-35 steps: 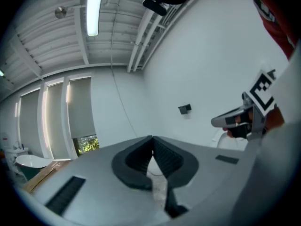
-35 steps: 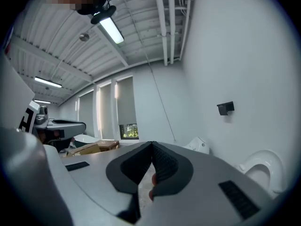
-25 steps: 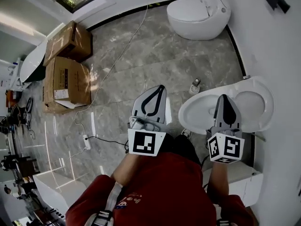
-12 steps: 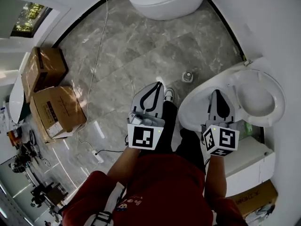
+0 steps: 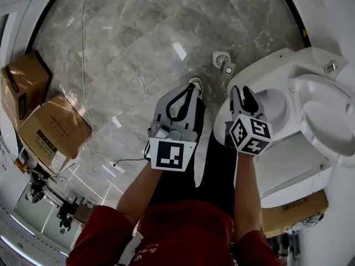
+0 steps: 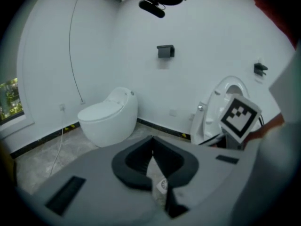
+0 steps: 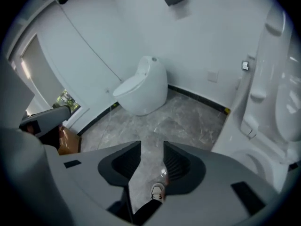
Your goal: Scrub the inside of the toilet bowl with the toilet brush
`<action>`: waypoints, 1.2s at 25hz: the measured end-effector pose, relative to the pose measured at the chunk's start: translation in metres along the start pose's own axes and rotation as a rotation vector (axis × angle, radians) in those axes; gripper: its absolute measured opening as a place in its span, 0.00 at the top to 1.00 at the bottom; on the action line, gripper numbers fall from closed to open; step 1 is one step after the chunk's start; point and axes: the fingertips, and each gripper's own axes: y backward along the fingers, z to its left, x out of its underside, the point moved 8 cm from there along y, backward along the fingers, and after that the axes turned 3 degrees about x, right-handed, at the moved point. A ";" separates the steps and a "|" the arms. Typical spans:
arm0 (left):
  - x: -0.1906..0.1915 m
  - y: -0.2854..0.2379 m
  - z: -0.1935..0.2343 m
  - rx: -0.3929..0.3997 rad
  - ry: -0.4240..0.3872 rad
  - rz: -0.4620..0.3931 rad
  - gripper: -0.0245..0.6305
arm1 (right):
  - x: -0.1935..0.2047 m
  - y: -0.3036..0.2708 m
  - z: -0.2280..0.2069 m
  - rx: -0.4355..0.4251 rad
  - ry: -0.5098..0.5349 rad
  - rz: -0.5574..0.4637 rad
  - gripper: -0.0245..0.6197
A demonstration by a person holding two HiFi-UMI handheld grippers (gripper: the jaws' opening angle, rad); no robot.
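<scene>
The toilet (image 5: 302, 65) stands at the right with its lid up and its white bowl (image 5: 274, 107) open. My right gripper (image 5: 242, 96) hangs over the bowl's near rim; its jaws are opening with nothing between them (image 7: 151, 145). To its left, over the floor and the person's dark trouser leg, my left gripper (image 5: 188, 101) is shut and empty (image 6: 151, 142). A small white round holder with a dark-topped handle, which looks like the toilet brush (image 5: 222, 60), stands on the floor just beyond the bowl. No gripper touches it.
A second white toilet (image 6: 108, 119) with its lid down stands against the far wall. Cardboard boxes (image 5: 52, 132) lie at the left. A cable (image 5: 83, 49) runs across the grey stone floor to a power strip (image 5: 113, 166). Another box (image 5: 291, 208) sits beside the toilet.
Both grippers have come down and the head view has tipped lower, so the second toilet has left it. The right gripper's jaws have parted from shut. The left stays shut.
</scene>
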 end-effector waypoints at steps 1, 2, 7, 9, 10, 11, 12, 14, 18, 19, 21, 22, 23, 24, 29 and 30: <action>0.013 -0.009 0.006 0.006 0.006 0.014 0.96 | 0.008 -0.022 -0.002 0.005 -0.020 0.037 0.71; 0.024 -0.017 0.011 0.014 0.008 0.023 0.96 | 0.016 -0.042 -0.005 0.016 -0.041 0.072 0.67; 0.066 -0.046 0.028 0.053 0.029 0.079 0.96 | 0.043 -0.119 -0.020 0.132 -0.135 0.232 0.61; 0.076 -0.058 0.033 0.063 0.045 0.095 0.96 | 0.053 -0.145 -0.025 0.157 -0.151 0.294 0.60; 0.078 -0.064 0.035 0.069 0.044 0.089 0.96 | 0.058 -0.155 -0.027 0.162 -0.166 0.321 0.60; 0.079 -0.068 0.037 0.075 0.039 0.077 0.96 | 0.063 -0.163 -0.028 0.166 -0.181 0.343 0.60; 0.080 -0.070 0.038 0.080 0.036 0.066 0.96 | 0.067 -0.169 -0.029 0.174 -0.190 0.359 0.59; 0.080 -0.072 0.038 0.090 0.041 0.056 0.96 | 0.073 -0.177 -0.032 0.201 -0.187 0.380 0.59; 0.080 -0.075 0.045 0.112 0.015 0.040 0.96 | 0.084 -0.196 -0.034 0.255 -0.189 0.423 0.60; 0.081 -0.075 0.047 0.113 0.015 0.043 0.96 | 0.088 -0.201 -0.035 0.272 -0.193 0.442 0.60; 0.085 -0.074 0.049 0.111 0.042 0.074 0.96 | 0.094 -0.207 -0.040 0.303 -0.201 0.482 0.62; 0.089 -0.072 0.049 0.108 0.066 0.102 0.96 | 0.096 -0.208 -0.042 0.308 -0.211 0.493 0.63; 0.092 -0.071 0.049 0.106 0.087 0.129 0.96 | 0.097 -0.209 -0.043 0.308 -0.225 0.497 0.63; 0.094 -0.071 0.050 0.106 0.098 0.145 0.96 | 0.098 -0.211 -0.042 0.306 -0.236 0.498 0.63; 0.091 -0.070 0.047 0.121 0.099 0.151 0.96 | 0.103 -0.208 -0.038 0.312 -0.199 0.495 0.65; 0.090 -0.069 0.045 0.127 0.099 0.152 0.96 | 0.103 -0.203 -0.039 0.312 -0.197 0.486 0.65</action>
